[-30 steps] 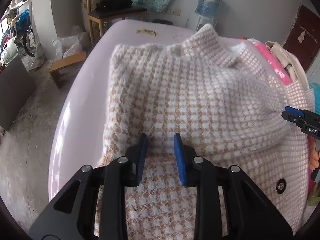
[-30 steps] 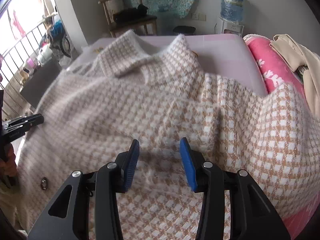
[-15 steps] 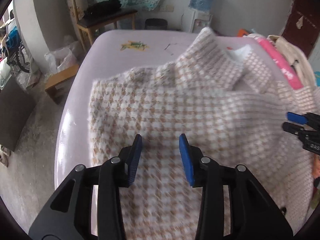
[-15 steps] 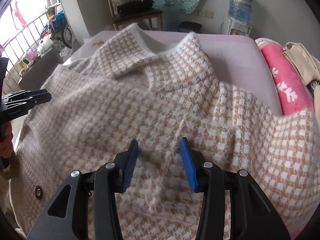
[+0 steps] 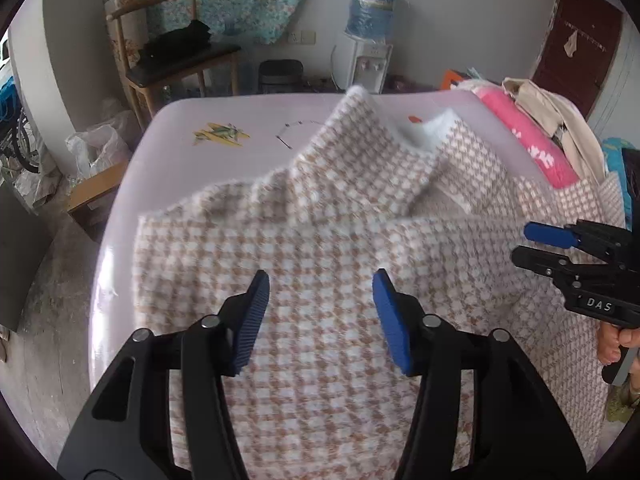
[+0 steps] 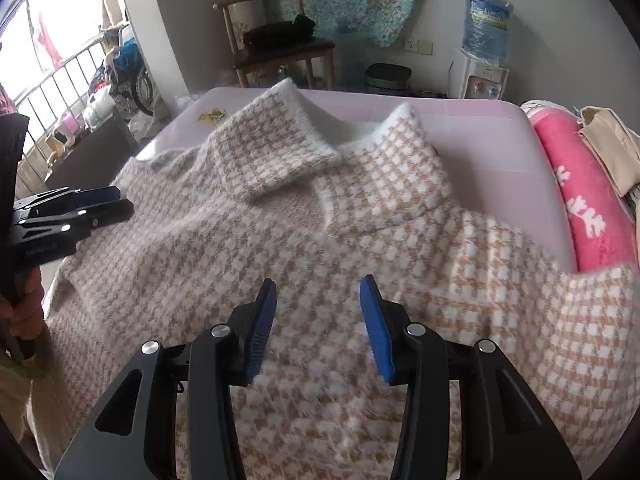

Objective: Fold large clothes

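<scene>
A fuzzy tan-and-white houndstooth coat (image 5: 320, 216) lies spread on a pale pink table (image 5: 224, 112), its collar (image 5: 360, 148) at the far end. My left gripper (image 5: 321, 276) hovers above the coat's near left part. Its jaws are opening, with only the cloth below showing between the pads. My right gripper (image 6: 318, 282) stands open over the coat's (image 6: 248, 240) near right part, its pads clear of the fabric. Each gripper shows side-on in the other's view: the right gripper (image 5: 552, 240) at the right edge, the left gripper (image 6: 92, 204) at the left edge.
A rolled pink blanket (image 6: 580, 208) and beige clothes (image 5: 560, 120) lie along the table's right side. A small yellow-green scrap (image 5: 218, 134) sits on the far bare table. Beyond the table stand a wooden chair (image 5: 172, 60) and a water dispenser (image 5: 368, 40).
The left jaws have spread much wider. Both grippers have drawn back from the coat, which now lies lower and flatter, with more bare table showing at the far end.
</scene>
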The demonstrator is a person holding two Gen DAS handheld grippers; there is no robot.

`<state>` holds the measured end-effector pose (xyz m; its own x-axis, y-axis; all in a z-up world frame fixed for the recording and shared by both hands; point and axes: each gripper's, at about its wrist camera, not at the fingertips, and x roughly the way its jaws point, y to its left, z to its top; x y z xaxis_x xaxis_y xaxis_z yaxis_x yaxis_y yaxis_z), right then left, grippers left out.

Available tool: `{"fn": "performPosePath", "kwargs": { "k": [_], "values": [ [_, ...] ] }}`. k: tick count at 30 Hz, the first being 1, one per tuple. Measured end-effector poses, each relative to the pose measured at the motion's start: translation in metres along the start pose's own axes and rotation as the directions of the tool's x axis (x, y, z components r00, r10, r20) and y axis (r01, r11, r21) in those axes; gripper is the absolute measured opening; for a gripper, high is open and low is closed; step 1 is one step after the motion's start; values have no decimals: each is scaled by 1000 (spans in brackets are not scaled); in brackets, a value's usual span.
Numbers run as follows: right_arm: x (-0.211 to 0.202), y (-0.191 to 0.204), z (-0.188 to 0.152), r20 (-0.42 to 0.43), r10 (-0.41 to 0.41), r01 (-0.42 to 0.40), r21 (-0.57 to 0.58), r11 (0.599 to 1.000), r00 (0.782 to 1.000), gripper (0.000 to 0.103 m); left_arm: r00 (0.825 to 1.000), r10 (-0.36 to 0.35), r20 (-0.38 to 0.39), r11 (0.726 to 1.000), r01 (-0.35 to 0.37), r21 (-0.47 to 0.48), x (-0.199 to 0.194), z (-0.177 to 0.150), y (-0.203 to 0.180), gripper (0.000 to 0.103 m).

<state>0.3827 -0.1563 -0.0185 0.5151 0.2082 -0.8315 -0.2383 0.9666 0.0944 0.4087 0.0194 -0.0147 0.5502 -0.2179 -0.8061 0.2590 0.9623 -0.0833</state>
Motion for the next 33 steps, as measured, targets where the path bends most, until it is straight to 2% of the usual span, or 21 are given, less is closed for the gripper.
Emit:
{"fn": "performPosePath", "kwargs": {
  "k": [1,3,4,6,8,11,12,13,16,18,19,21,22,23,25,26,28,30,33],
  "values": [
    [13,-1,0,-36,-9,10,16,1000,999,42,999,10,-30,1000,-10,8,10,-3,-6,59],
    [14,0,-1,-30,-19,20,31,999,999,42,996,46,-72,999,-46,-1,29,-10,-8,62],
    [11,1,-1,-43,-31,32,37,999,999,42,998,55,-36,998,-55,2,25,-13,-10,63],
    [-6,1,-5,-31,-30,32,60,998,999,44,997,56,-46,998,-57,-10,18,-16,-8,64],
    [-22,-2,-15,-2,-50,50,63,997,999,51,999,42,-32,999,-43,-21,2,-23,-1,66],
    [-22,-15,-32,-27,-83,85,83,993,996,60,999,43,-23,997,-44,-59,-14,-35,15,80],
    [-15,-21,-40,-47,-74,79,93,993,996,61,998,47,-39,996,-50,-75,-11,-40,24,81],
    [-18,-21,-44,-16,-71,72,83,994,997,61,996,59,-66,994,-65,-90,-7,-44,31,81],
    [-30,-17,-43,-35,-85,88,94,992,996,61,998,59,-32,991,-62,-122,-14,-46,35,81],
    [-45,-14,-46,12,-60,59,108,992,998,61,999,38,-9,989,-39,-144,-27,-51,38,87],
    [-48,-15,-50,22,-69,66,113,991,997,63,999,40,-6,987,-41,-154,-30,-56,40,87],
    [-39,-20,-59,-16,-71,72,133,988,997,68,998,42,-39,984,-48,-169,-24,-65,45,89],
    [-29,-22,-65,-54,-69,76,138,988,996,69,998,46,-37,987,-51,-154,-20,-69,45,89],
    [-31,-20,-66,-24,-84,86,117,989,996,69,998,61,-17,992,-63,-110,-20,-73,40,92],
    [-37,-14,-67,-52,-119,124,104,987,992,69,993,112,-31,992,-114,-45,-15,-72,28,93],
    [-44,-12,-66,-48,-116,121,118,986,992,69,991,128,-40,991,-130,-45,-17,-72,25,93],
    [-62,-7,-69,-15,-90,91,128,988,996,69,993,100,-56,990,-105,-97,-24,-69,26,93],
    [-77,-2,-75,2,-112,111,118,987,994,70,998,61,-29,988,-64,-142,-37,-66,25,93],
    [-87,6,-90,-2,-111,111,116,987,994,74,998,66,5,992,-65,-106,-45,-62,11,93]
  ]
}}
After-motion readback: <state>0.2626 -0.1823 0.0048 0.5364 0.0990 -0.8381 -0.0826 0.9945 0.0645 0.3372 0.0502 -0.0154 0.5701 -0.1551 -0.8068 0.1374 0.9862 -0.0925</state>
